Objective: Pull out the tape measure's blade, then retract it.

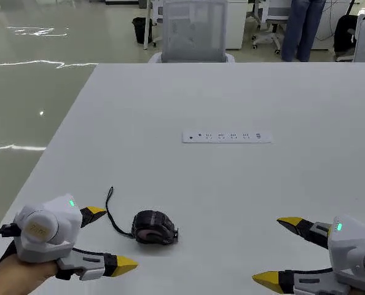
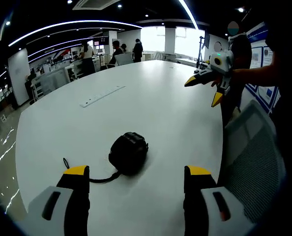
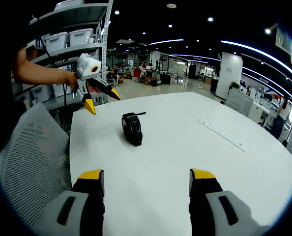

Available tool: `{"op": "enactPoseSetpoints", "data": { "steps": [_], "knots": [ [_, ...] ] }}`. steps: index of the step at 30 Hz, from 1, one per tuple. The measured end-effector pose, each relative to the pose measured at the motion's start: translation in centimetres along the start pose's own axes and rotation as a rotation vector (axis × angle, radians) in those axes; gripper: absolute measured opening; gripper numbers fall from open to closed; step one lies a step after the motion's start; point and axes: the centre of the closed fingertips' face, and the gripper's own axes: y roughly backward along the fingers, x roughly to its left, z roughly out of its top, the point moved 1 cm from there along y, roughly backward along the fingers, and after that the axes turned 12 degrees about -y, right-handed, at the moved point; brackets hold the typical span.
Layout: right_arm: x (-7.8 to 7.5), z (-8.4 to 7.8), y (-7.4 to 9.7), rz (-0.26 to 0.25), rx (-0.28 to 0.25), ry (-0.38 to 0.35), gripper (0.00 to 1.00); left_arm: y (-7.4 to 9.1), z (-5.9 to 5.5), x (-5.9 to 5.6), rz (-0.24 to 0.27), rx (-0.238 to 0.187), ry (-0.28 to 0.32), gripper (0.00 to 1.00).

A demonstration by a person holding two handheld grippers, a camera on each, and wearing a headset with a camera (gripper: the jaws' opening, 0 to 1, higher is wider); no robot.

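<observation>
Two grippers hang over the near edge of the white table (image 1: 244,184), one toward each near corner, and both have their yellow-tipped fingers spread wide with nothing between them. The left gripper (image 1: 116,238) is just beside the black tape measure (image 1: 154,227), which lies on the tabletop close to the near edge and toward the near left corner (nothing is touching it). Its thin black wrist strap (image 1: 110,212) trails across the table toward the left gripper's upper finger. In the left gripper view the tape measure sits just ahead of the open jaws, roughly centred between them. The right gripper (image 1: 270,251) is well apart from the tape measure, with bare table between the two. Farther in, near the middle of the table, a white power strip (image 1: 227,136) lies parallel to the near edge. A grey mesh chair (image 1: 193,31) stands at the far edge.
</observation>
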Motion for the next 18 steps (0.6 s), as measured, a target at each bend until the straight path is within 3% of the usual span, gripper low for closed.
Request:
{"op": "enactPoseSetpoints", "data": {
  "steps": [6, 18],
  "knots": [
    [-0.1, 0.6, -0.6, 0.034, -0.013, 0.023, 0.65, -0.7, 0.0, 0.2, -0.028, 0.003, -0.033, 0.72],
    [-0.4, 0.1, -2.2, 0.088, 0.028, 0.096, 0.56, -1.9, 0.0, 0.5, -0.076, 0.016, -0.099, 0.63]
  ]
}}
